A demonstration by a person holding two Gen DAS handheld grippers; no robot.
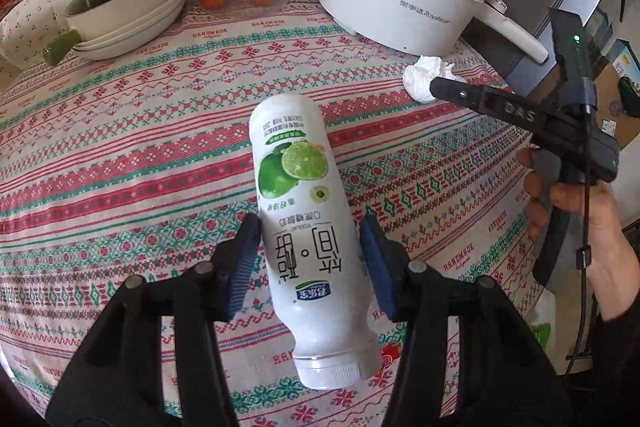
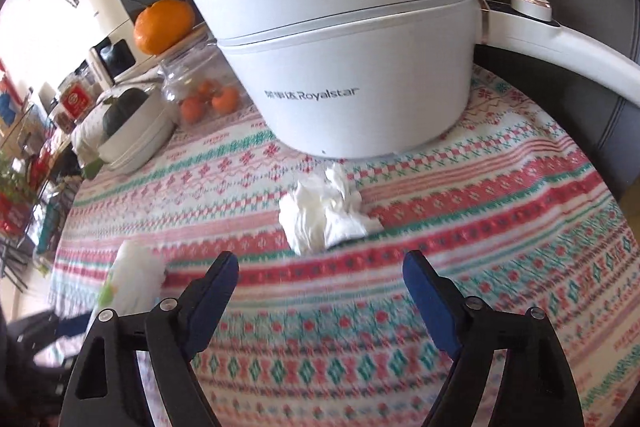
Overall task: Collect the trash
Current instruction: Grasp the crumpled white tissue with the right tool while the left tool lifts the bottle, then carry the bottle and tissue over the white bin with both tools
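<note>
Crumpled tissue [image 2: 324,215]: lies on patterned tablecloth [image 2: 480,227], near side of white cooker [image 2: 348,67]; probably light, soft, best pinched mid-wad. Right gripper [image 2: 320,279] spread just short of it. Left gripper [image 1: 310,263] clamps white drink bottle [image 1: 304,227] mid-body; likely rigid, slippery.

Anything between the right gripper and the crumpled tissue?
No. In the right wrist view only bare tablecloth lies between the right gripper and the tissue.

Black hand-held gripper [image 1: 310,259], blue ribbed pads [image 1: 244,263].
</note>
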